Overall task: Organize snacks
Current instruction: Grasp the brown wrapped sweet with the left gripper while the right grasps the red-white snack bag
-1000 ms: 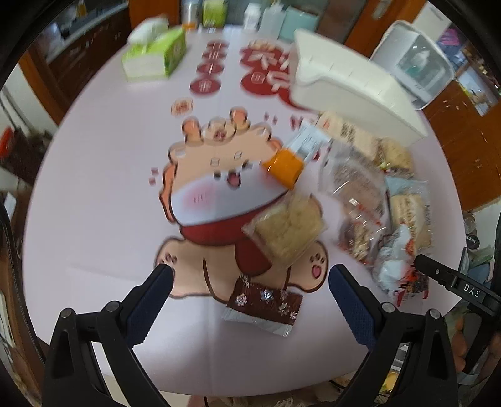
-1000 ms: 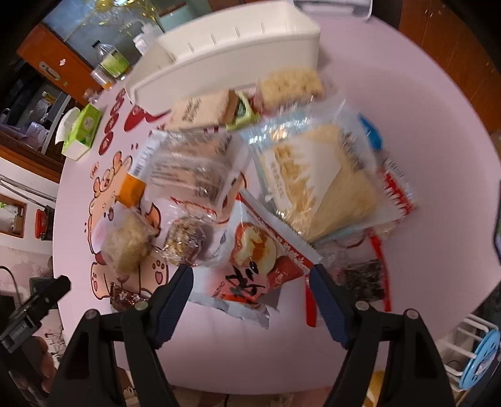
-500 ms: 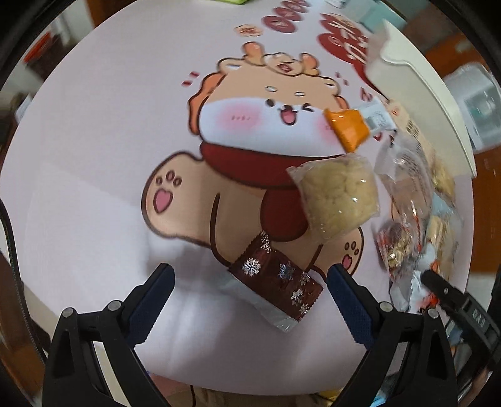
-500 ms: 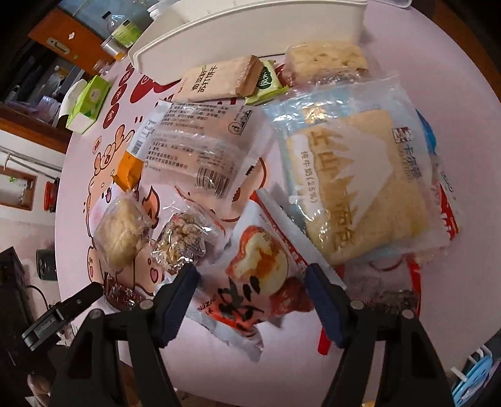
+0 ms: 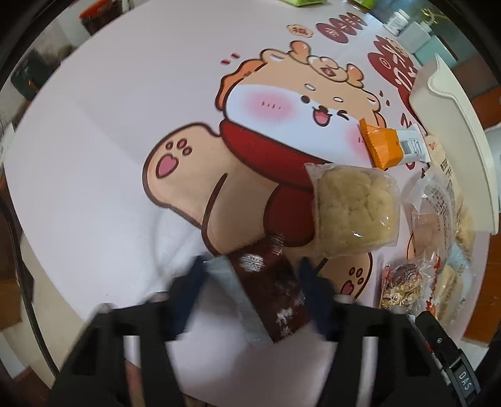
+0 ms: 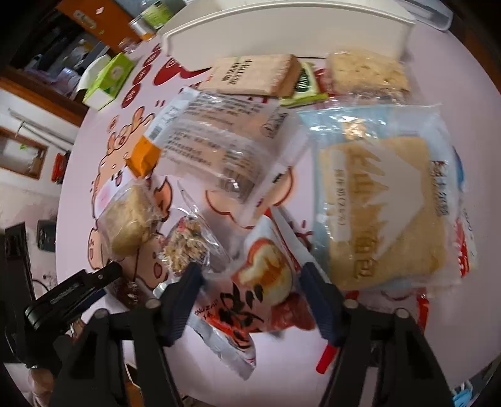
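Closing around a dark brown foil snack packet (image 5: 269,288), the left gripper (image 5: 250,288) points straight down at the round table (image 5: 94,150). The packet is a flat oblong with silvery snowflake prints and a crimped silver edge, lying slantwise between the blurred navy pads; whether the pads already press on it cannot be told. Just beyond it rests a clear crinkly bag holding a pale, crumbly round pastry (image 5: 353,213), and past that an orange-ended wrapper (image 5: 382,144). The tablecloth is smooth pale pink plastic printed with a cartoon dog (image 5: 281,103) in a red scarf.

From the right wrist view, the right gripper (image 6: 250,281) hovers with its jaws drawing together astride a glossy red and white packet (image 6: 250,300) bearing a picture of a golden bun and black brush lettering. The rubbery blue pads stand at either edge of the packet, apparently not yet squeezing it. Left of it lies a small clear bag of grainy brown clusters (image 6: 188,247). Behind sit a frosted wrapper with fine print (image 6: 225,150) and a large pale blue transparent bag with a square yellow sponge cake (image 6: 382,206). Farther back are a tan paper-wrapped slab (image 6: 250,75), a green sachet (image 6: 303,87), a rough crumbly bar (image 6: 366,75), and a white plastic bin (image 6: 281,28) with a curved rim. A green tissue box (image 6: 109,81) sits at the far left.
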The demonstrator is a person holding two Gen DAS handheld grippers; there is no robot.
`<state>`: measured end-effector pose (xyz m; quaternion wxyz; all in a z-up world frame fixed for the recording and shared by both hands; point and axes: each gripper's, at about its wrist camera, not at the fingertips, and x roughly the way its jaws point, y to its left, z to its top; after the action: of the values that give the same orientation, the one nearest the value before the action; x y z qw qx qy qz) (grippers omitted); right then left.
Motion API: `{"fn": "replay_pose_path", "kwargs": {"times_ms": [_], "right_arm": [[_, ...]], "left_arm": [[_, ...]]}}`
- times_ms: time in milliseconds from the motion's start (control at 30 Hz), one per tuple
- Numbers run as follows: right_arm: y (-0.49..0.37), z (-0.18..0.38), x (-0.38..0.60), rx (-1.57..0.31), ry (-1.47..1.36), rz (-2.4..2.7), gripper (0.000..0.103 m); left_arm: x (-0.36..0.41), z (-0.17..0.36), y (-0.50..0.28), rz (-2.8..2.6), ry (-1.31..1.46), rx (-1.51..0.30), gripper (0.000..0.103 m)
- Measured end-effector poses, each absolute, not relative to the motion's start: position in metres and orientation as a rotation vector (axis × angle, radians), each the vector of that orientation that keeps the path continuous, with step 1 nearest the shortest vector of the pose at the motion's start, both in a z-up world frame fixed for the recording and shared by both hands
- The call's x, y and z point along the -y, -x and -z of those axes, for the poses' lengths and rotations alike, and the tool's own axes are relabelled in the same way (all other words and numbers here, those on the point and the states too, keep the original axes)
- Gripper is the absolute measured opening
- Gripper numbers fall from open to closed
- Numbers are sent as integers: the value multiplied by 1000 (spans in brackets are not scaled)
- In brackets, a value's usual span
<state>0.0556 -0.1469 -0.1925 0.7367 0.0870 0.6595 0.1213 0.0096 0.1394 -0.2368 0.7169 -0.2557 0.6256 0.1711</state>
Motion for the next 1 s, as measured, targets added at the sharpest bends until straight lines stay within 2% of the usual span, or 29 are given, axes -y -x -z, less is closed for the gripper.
{"fn": "replay_pose_path", "kwargs": {"times_ms": [100, 200, 233, 333, 433, 767, 1000], "right_arm": [[-56, 189, 147, -1440, -193, -302, 50], [-54, 187, 150, -1439, -204, -325, 46], [-53, 185, 152, -1434, -203, -333, 46], [-49, 176, 155, -1415, -204, -363, 44], [-44, 159, 161, -1377, -196, -410, 38], [-31, 68, 195, -1150, -133, -528, 35], [-58, -11, 223, -968, -90, -511, 34]], "left_arm": [[-135, 234, -10, -370, 564, -1378, 44], [-133, 231, -4, -356, 567, -1374, 40], [-133, 229, 0, -353, 570, -1375, 22], [-131, 220, 10, -350, 576, -1366, 22], [-128, 199, 20, -340, 561, -1326, 21], [-63, 70, 19, -184, 370, -1063, 21], [-23, -16, -29, -51, 218, -951, 21]]}}
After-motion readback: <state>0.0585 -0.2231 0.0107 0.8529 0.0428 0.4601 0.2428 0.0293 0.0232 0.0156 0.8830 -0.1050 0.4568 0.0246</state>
